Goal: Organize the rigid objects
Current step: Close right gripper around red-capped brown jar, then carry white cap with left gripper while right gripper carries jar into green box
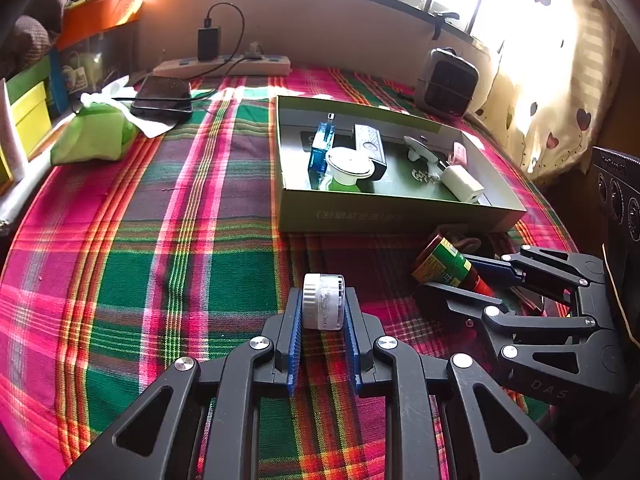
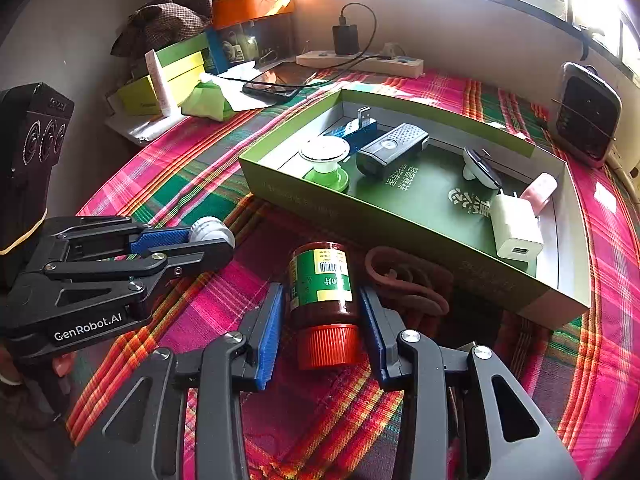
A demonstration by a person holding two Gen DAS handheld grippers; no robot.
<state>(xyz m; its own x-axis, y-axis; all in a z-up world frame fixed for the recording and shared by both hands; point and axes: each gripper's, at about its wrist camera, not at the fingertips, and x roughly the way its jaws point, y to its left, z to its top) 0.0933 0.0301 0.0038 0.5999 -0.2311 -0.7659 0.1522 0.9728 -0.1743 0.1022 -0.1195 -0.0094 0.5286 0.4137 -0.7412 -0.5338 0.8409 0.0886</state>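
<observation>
We have a small clear plastic jar with a white lid [image 1: 323,301] pinched between the narrowed pads of the left gripper [image 1: 323,320], over the plaid-covered bench [image 1: 160,280]. The right gripper [image 2: 322,312] stands wider, bracketing a brown glass bottle with a green label and red cap [image 2: 322,284] lying on its side; its pads look just short of contact. That round bottle could roll or squirt out as we close. The open green cardboard box [image 2: 400,232] beyond already holds six items, as far as we can count; two remain outside.
</observation>
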